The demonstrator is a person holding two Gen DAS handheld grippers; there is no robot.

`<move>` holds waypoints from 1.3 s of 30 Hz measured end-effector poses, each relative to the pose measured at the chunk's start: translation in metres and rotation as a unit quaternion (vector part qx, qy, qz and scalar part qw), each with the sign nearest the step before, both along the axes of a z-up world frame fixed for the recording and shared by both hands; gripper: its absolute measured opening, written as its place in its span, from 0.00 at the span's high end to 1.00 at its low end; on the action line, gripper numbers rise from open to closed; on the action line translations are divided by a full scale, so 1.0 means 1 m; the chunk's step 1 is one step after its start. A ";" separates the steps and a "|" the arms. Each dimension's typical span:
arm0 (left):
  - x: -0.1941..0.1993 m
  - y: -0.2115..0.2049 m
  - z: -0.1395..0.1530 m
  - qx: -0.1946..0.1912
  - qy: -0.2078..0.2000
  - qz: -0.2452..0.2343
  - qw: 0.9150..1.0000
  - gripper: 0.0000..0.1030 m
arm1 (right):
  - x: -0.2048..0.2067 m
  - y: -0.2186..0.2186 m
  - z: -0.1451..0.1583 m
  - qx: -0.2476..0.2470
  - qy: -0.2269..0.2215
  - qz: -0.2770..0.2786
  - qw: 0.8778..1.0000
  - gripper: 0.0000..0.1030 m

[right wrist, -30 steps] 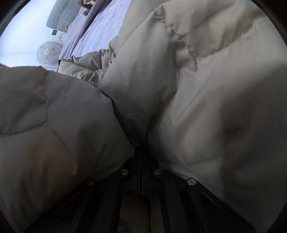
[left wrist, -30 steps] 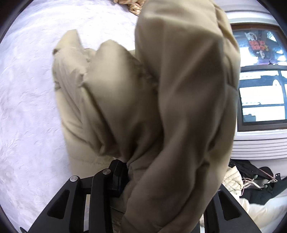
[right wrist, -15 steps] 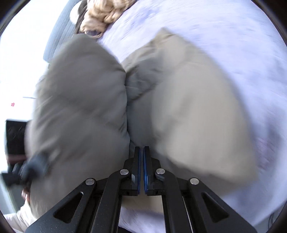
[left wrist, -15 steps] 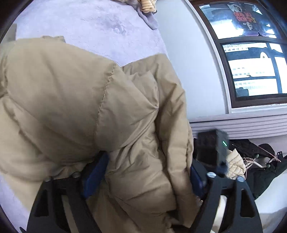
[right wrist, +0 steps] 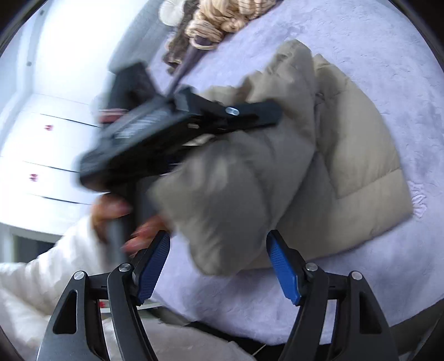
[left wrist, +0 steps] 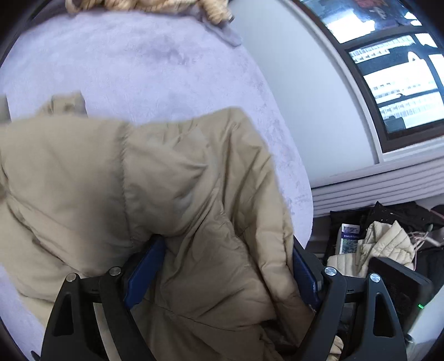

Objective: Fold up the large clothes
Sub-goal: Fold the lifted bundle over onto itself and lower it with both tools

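A puffer jacket [right wrist: 319,172] is lying on a bed cover [right wrist: 374,55], with a bundle of clothes [right wrist: 222,19] sitting behind it. The left gripper [left wrist: 224,266] is reaching over the jacket's left side, and the right gripper [right wrist: 219,266] is hovering in front of the jacket.

Legible text: none in either view.
White label strip [right wrist: 138,126] on the blurred black gripper body, left of centre in the right wrist view: rows of print, smeared and too small to read.
Small blue-and-white printed packet [left wrist: 348,236] among the dark clothes, near right in the left wrist view: lettering across its top band, too small to make out.
Dark poster [left wrist: 371,8] at the far right, top of the brown-framed window: reddish lettering, cut by the frame edge and unreadable.
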State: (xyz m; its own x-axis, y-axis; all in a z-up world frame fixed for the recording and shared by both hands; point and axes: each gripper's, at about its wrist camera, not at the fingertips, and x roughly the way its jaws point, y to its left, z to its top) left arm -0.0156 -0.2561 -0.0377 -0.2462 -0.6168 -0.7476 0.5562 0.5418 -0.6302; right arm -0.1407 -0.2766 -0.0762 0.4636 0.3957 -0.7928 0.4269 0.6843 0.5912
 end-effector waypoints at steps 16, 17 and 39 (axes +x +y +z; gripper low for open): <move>0.065 0.058 -0.025 0.075 -0.172 0.143 0.972 0.16 | -0.052 -0.046 0.016 -0.173 0.017 -0.049 0.984 0.91; 0.063 0.047 -0.029 0.074 -0.180 0.132 0.972 0.16 | -0.052 -0.051 0.013 -0.175 0.024 -0.056 0.983 0.91; 0.039 -0.034 -0.057 0.082 -0.186 0.070 0.977 0.16 | -0.091 -0.144 0.003 -0.074 0.001 -0.105 0.992 0.50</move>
State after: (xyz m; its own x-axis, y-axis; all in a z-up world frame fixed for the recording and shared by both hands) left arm 0.0239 -0.2896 -0.0942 0.1402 -0.4899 -0.8605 0.6436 0.7055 -0.2968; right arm -0.2319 -0.4202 -0.0728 0.5215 0.1692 -0.8363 0.5703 0.6599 0.4891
